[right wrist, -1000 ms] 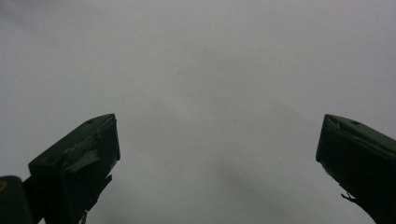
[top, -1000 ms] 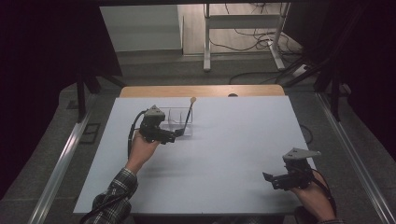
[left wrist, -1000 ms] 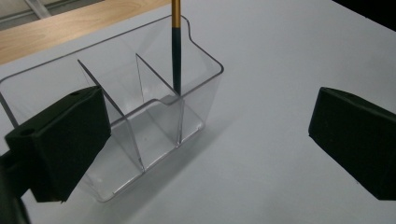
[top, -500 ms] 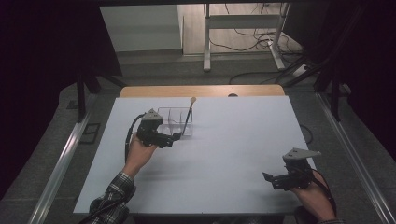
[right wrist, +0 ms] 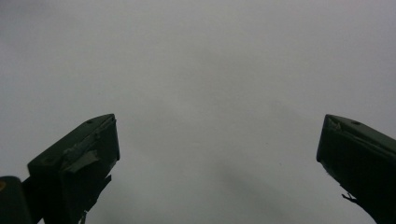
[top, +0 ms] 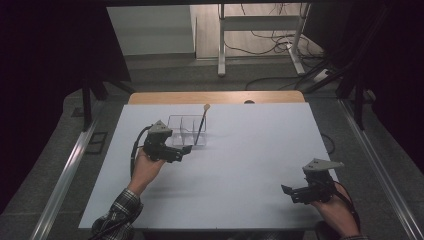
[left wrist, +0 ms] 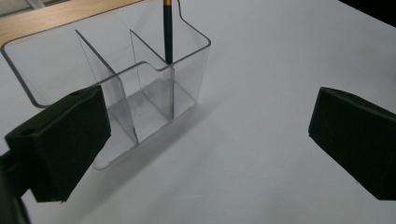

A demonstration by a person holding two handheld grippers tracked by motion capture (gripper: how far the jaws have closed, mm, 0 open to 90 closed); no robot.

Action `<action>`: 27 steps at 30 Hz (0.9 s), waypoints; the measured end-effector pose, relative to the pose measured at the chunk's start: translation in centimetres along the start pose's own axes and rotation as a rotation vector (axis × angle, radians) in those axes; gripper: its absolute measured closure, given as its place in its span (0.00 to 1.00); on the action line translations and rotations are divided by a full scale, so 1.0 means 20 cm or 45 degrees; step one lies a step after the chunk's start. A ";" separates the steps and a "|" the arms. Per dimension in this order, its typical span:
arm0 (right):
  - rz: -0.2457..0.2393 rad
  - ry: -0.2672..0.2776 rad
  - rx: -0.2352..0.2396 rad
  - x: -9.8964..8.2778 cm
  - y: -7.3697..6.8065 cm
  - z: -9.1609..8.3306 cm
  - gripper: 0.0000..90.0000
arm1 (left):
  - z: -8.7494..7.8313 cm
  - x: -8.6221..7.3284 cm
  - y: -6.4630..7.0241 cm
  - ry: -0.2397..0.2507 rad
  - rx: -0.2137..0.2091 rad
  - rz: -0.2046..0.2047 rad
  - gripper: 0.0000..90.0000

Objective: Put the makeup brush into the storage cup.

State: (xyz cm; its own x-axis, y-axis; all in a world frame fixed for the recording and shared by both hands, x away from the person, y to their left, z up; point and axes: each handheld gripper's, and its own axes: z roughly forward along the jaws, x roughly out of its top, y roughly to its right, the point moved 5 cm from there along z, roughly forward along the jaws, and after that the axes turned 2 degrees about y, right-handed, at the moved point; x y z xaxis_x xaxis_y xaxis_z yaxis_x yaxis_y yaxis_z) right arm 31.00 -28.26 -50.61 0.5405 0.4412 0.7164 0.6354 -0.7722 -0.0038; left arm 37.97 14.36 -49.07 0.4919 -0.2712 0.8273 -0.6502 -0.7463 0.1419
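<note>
Clear three-compartment organizer (top: 187,131), standing far-left on the tabletop (top: 240,165) with a brush (top: 201,125) leaning in its right compartment: left tongs (top: 186,149) hovering released beside it, apparently approaching for a wall grasp; right tongs (top: 289,194) idling released near-right.

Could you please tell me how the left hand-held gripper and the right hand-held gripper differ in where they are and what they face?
The left hand-held gripper sits beside the clear plastic three-compartment organizer near the table's far side; the right hand-held gripper sits near the front right corner of the white table. The left faces the organizer and the dark thin brush standing in it; the right faces bare tabletop. Both have open jaws and hold nothing.
</note>
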 end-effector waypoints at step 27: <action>-0.002 0.001 -0.002 0.00 0.00 0.00 0.00 | -0.14 -0.09 0.05 0.021 0.012 0.003 0.00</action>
State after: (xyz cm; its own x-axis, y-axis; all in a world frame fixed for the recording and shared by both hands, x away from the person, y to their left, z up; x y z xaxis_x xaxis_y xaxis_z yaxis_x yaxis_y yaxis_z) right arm 30.98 -28.23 -50.61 0.5393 0.4421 0.7167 0.6353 -0.7722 -0.0017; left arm 34.82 15.78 -48.82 0.4807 -0.2632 0.8365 -0.6457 -0.7516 0.1346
